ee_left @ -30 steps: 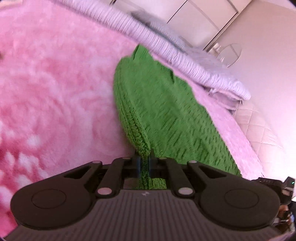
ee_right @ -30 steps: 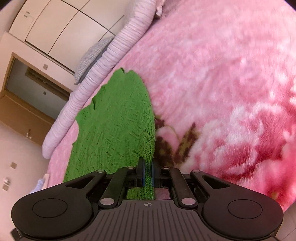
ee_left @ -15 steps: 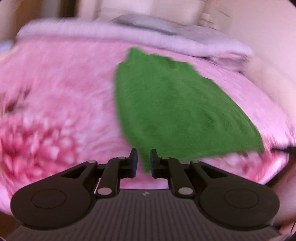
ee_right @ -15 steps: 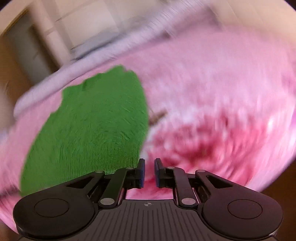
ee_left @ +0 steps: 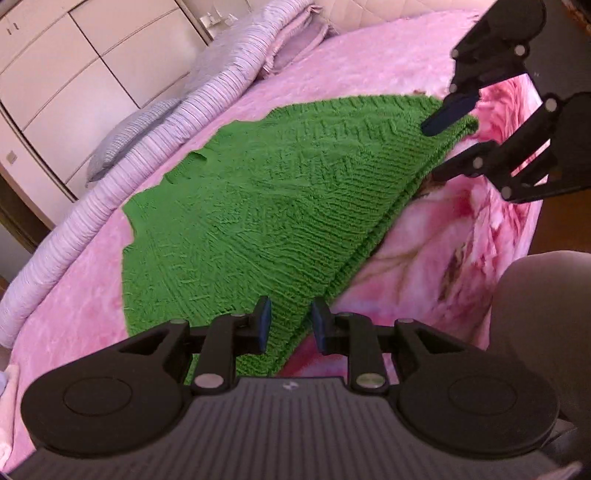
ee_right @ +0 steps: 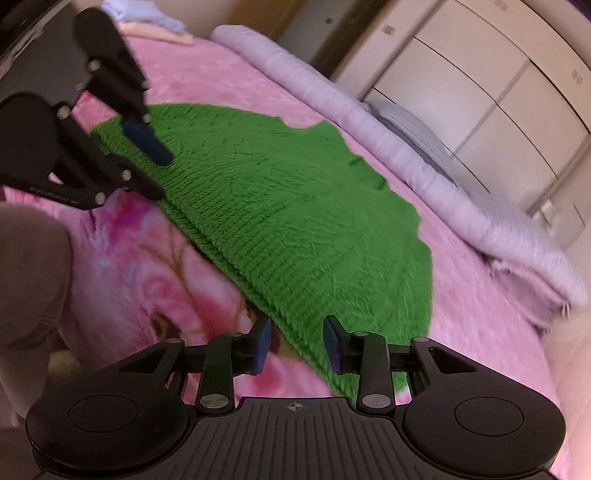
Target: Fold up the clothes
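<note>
Both tongs now opening off the green sweater (ee_left: 266, 206), left tongs (ee_left: 288, 325), right tongs (ee_right: 297, 345); folded clothes (ee_right: 159, 22) only in right view

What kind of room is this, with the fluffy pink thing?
Most likely a bedroom. The pink floral blanket covers a bed, a rolled lilac quilt and a pillow lie along its far side, and tall wardrobe doors stand behind.

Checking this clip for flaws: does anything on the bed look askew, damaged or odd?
Nothing stands out. The green knit sweater lies folded flat on the pink blanket, both grippers' jaws opening at its near edge.
</note>
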`<state>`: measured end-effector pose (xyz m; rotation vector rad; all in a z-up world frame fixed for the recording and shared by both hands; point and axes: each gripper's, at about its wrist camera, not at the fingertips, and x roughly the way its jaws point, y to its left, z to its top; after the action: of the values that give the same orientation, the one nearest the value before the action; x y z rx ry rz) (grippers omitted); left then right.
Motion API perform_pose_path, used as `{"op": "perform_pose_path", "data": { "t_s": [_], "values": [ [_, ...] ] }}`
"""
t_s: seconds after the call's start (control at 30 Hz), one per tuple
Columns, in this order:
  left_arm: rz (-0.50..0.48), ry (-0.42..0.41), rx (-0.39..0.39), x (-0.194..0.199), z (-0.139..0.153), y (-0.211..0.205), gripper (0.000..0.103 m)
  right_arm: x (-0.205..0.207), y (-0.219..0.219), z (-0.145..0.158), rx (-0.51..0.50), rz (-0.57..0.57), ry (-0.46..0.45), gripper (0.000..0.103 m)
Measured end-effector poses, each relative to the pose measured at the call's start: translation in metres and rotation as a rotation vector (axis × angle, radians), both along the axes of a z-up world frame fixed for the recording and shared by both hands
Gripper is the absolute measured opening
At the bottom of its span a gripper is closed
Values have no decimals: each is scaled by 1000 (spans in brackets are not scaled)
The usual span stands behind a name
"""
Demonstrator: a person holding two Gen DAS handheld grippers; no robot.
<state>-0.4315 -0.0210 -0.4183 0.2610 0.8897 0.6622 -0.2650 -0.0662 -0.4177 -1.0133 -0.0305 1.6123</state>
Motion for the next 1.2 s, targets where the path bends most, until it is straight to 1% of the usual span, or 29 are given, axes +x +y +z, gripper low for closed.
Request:
{"op": "perform_pose_path", "data": {
  "t_s": [0.13, 0.23, 0.27, 0.3, 0.43, 0.5, 0.67, 0.83, 0.9, 1.0, 1.1, 1.2],
  "values": [
    [-13, 3, -12, -2, -1, 7, 22, -6, 11, -12, -1, 46, -73, 34],
    [-7, -7, -36, -4, 3, 9, 19, -4, 14, -13, 8, 65, -80, 34],
    [-11, 0, -33, -3, 3, 8, 19, -3, 14, -13, 9, 69, -78, 34],
    [-18, 11, -22, -2, 2, 6, 19, -2, 14, -13, 10, 73, -77, 34],
    [-57, 84, 78, 5, -6, -10, 20, -1, 9, -10, 25, 95, -94, 34],
    [-57, 102, 98, 8, -9, -12, 19, -1, 7, -8, 38, 106, -94, 34],
    [-74, 161, 140, 15, -13, -16, 19, 4, 4, -5, 29, 102, -75, 34],
    [-117, 243, 228, 22, -24, -23, 20, 7, 5, -6, 34, 130, -90, 34],
    [-127, 258, 242, 22, -26, -23, 21, 8, 7, -3, 40, 142, -97, 34],
    [-138, 270, 248, 22, -28, -22, 21, 10, 9, -3, 38, 165, -134, 34],
    [-134, 270, 250, 22, -28, -18, 27, 12, 13, -10, 8, 170, -143, 34],
    [-144, 289, 264, 18, -28, -17, 29, 7, 8, -16, 11, 192, -200, 34]
  ]
}}
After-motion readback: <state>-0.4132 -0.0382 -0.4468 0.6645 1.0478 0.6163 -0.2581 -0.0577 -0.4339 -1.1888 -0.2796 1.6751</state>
